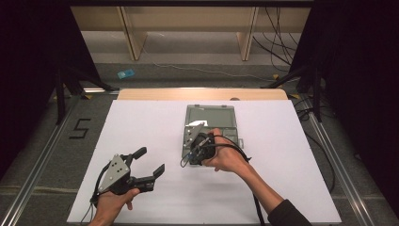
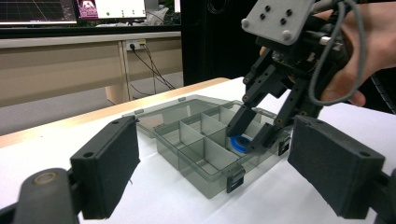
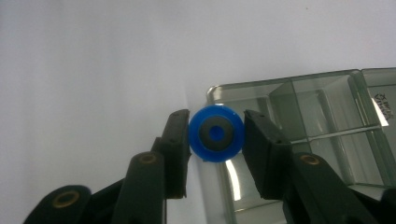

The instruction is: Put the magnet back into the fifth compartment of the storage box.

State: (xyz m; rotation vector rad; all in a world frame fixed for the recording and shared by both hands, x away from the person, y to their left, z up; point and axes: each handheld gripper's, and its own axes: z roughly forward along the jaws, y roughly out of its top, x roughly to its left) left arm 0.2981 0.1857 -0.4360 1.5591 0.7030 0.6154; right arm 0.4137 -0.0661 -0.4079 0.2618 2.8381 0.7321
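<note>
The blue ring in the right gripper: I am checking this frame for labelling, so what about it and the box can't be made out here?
- High view: the blue ring is hidden under the right gripper and hand.
- Left gripper view: whether the blue ring rests on the compartment box floor; walls and jaws hide its underside.
- Right gripper view: the blue ring covers the box corner; the box runs off the right edge.

A white-topped table (image 1: 141, 122) stands on grey floor (image 1: 42, 136), black curtains (image 1: 28, 56) at both sides, wooden shelving (image 1: 188, 23) behind.

Glossy blue plastic disc (image 3: 215, 133), translucent smoky plastic organiser box (image 3: 322, 121), matt white tabletop (image 1: 141, 132)
</note>
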